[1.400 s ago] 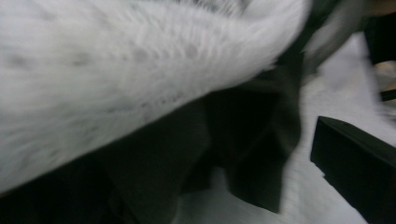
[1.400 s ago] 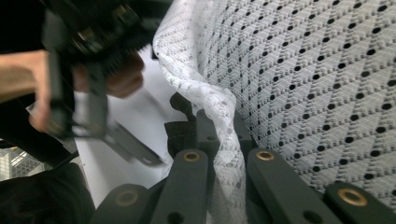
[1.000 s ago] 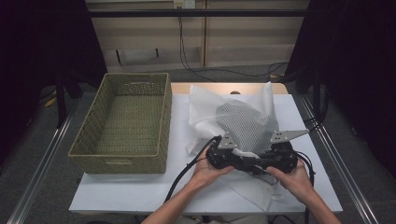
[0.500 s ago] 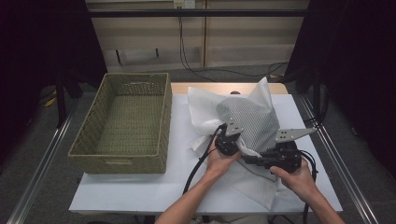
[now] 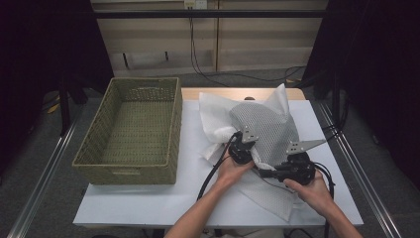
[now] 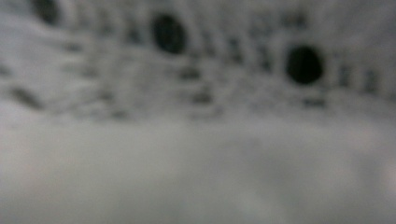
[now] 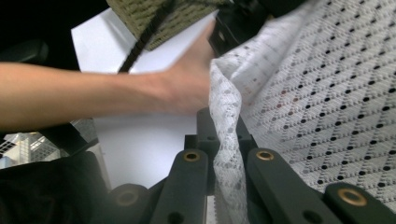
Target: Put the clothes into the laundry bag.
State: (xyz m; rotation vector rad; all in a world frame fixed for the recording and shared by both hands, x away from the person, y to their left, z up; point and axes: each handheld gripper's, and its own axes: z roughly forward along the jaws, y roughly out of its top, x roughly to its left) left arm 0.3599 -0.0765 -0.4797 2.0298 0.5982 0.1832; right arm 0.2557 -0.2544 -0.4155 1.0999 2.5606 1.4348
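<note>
Running between the right gripper [image 7: 224, 140]: lace cloth [image 7: 327, 93]

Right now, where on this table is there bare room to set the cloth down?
The white table is bare along the near edge in front of the wicker basket, and in the strip between basket and white mesh cloth. The basket's floor is bare too. The right half is crowded: cloth, left claw and right claw.
</note>
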